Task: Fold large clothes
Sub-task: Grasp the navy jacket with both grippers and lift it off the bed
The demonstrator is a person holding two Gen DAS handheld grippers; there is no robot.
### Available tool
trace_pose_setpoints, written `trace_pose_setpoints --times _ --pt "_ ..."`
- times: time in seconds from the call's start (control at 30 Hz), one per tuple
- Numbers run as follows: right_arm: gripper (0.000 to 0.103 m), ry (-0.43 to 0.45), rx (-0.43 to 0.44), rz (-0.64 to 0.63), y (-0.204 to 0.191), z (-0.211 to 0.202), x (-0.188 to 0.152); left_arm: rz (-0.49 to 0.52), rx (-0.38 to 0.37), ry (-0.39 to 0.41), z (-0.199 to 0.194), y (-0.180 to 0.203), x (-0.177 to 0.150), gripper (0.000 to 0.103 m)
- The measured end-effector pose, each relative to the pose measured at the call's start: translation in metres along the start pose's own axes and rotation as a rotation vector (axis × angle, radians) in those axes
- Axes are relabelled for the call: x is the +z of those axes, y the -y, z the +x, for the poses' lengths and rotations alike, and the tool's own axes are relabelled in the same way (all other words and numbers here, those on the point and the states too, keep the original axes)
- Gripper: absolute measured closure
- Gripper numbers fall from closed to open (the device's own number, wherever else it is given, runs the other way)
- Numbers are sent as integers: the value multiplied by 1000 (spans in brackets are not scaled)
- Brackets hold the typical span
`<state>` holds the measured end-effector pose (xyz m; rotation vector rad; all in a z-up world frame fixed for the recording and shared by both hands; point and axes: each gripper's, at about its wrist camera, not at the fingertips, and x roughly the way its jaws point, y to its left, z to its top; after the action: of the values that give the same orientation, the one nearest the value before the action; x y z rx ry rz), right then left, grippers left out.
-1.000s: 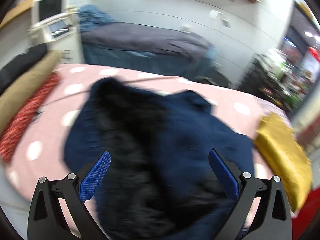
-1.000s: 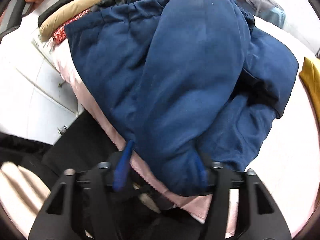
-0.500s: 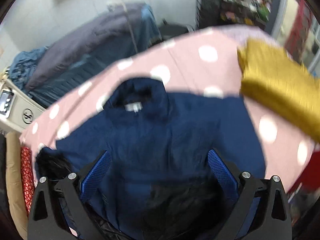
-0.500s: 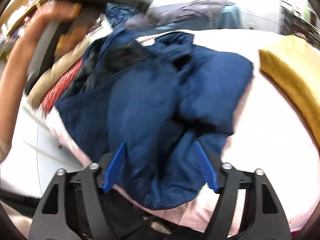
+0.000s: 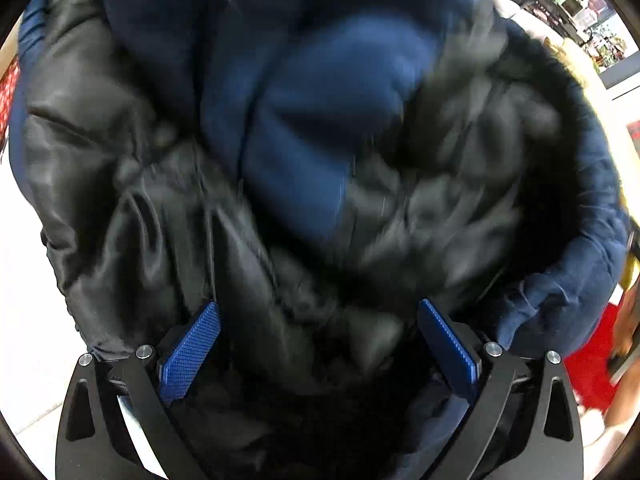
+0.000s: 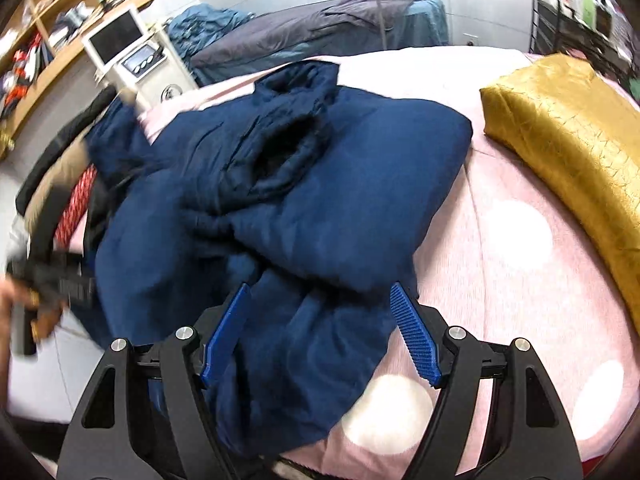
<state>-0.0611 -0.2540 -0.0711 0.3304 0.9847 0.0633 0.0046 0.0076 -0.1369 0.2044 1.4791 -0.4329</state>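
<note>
The navy coat [image 6: 320, 200] lies bunched on the pink bed [image 6: 520, 272], both the left gripper [image 5: 318, 320] and the right gripper [image 6: 320, 300] gape empty above it; its slick black lining [image 5: 140, 200] risks slipping from any shallow pinch.

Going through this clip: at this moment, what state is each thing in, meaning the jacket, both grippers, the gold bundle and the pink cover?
Navy jacket: partly folded, rumpled, black lining exposed near the left gripper.
Left gripper: open, jaws wide over the lining, clamping nothing.
Right gripper: open, jaws have just been opening; the jacket's hem lies between them, unclamped.
Gold bundle: folded, lying beside the jacket.
Pink dotted cover: spread flat.
</note>
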Motion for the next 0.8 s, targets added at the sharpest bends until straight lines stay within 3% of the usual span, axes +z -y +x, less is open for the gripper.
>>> trace_pose_setpoints --times 0.07,0.17,0.37,0.47,0.57,0.67,0.73,0.8 --pt "31 4 4 50 8 3 8 13 14 19 -6 1 -5 8" --pt "31 3 -4 112 23 7 18 45 -32 97 -39 6 -9 8" --pt "31 16 -60 152 42 11 28 201 -175 390 -146 24 2 7" --pt "31 6 -76 159 46 17 33 194 -168 495 -172 29 12 7" --pt "31 11 -73 120 34 19 35 156 -90 509 -168 48 43 7" --pt "31 30 -109 4 9 18 32 219 -128 494 -142 93 83 7" --pt "31 51 -159 -109 -12 18 25 261 -148 425 -120 125 113 7" --pt "31 64 -187 -199 -26 16 17 298 -73 346 -87 156 133 7"
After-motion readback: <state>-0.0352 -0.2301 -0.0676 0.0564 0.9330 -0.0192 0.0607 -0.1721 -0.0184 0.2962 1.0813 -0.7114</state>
